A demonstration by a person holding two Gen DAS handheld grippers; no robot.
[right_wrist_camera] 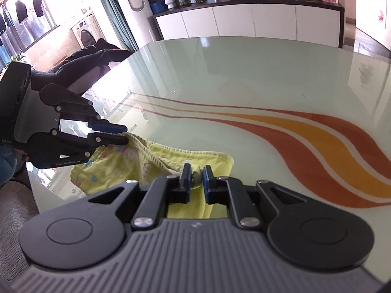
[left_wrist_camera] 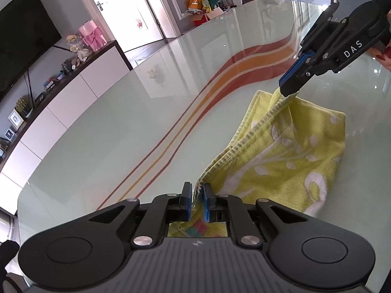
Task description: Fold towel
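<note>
towel: yellow towel [left_wrist_camera: 288, 153] with white pattern, folded over and bunched, lying on the glass table [left_wrist_camera: 122, 127]; two corners lifted off the surface, one per gripper. Seen from the right wrist [right_wrist_camera: 156, 161] it sags between the two grippers, middle resting on the table.
towel place: near edge of the table, just on the near side of the orange and red stripes [left_wrist_camera: 244, 73] printed under the glass.
left gripper: left gripper [left_wrist_camera: 196, 195] has a hemmed towel edge between its blue pads [left_wrist_camera: 187, 200]; a slight gap shows beside the left pad, cloth touches the right pad. Side-on from the right wrist [right_wrist_camera: 123, 135] the tips look nearly together with the corner pinched between them. Reads as gripping the towel, loosely.
right gripper: right gripper [right_wrist_camera: 196, 174] has a towel corner wedged between its fingers; from the left wrist [left_wrist_camera: 287, 88] its tips are closed on the corner, which hangs from them above the table.
hands: a hand [left_wrist_camera: 383, 56] with red nails holds the right gripper; a dark glove [right_wrist_camera: 80, 66] is behind the left one.
background: white cabinet [right_wrist_camera: 244, 22] with dark top on the far side, carrying a pink gift box [left_wrist_camera: 91, 35], frames and plants; television [left_wrist_camera: 22, 39] on the wall to the left in the left wrist view.
</note>
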